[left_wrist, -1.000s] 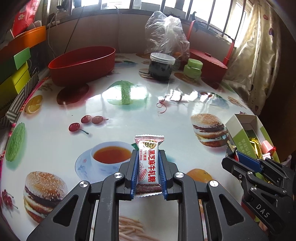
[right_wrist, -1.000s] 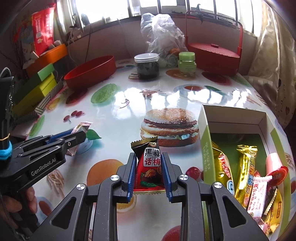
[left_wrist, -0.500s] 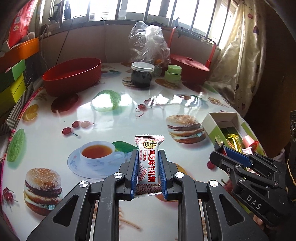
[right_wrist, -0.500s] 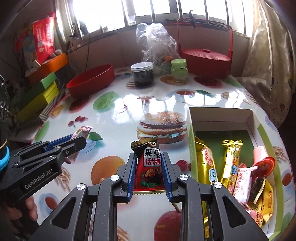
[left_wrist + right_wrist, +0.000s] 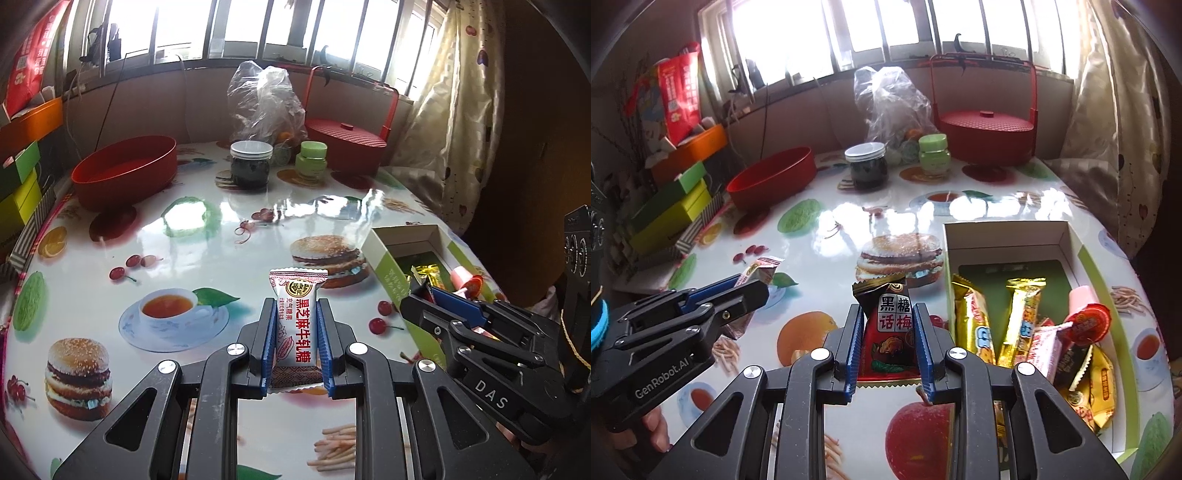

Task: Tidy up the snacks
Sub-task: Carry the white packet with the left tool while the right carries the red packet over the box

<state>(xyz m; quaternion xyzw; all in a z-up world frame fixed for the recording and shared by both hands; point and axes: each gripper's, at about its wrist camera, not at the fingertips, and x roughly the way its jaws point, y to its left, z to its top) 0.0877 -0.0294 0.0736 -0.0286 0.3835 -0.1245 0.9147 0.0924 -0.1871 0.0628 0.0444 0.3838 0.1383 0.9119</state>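
Note:
My left gripper (image 5: 296,306) is shut on a white nougat candy (image 5: 297,317) with red lettering, held upright above the printed tablecloth. My right gripper (image 5: 886,308) is shut on a dark red plum candy (image 5: 891,332), just left of the open green snack box (image 5: 1086,254), which holds several wrapped snacks (image 5: 1027,325). In the left wrist view the same box (image 5: 384,266) lies to the right, with the right gripper (image 5: 424,291) over its near end. The right wrist view shows the left gripper (image 5: 753,280) at the left with the white candy (image 5: 761,269).
A red oval bowl (image 5: 125,170), a dark jar (image 5: 251,162), a green jar (image 5: 312,158), a plastic bag (image 5: 264,103) and a red lidded basket (image 5: 347,140) stand at the back. Stacked coloured boxes (image 5: 676,206) line the left edge. A curtain (image 5: 454,122) hangs at the right.
Both grippers have drawn back and risen with their candies, so more of the table and the snack box shows. The jaws stay as they were.

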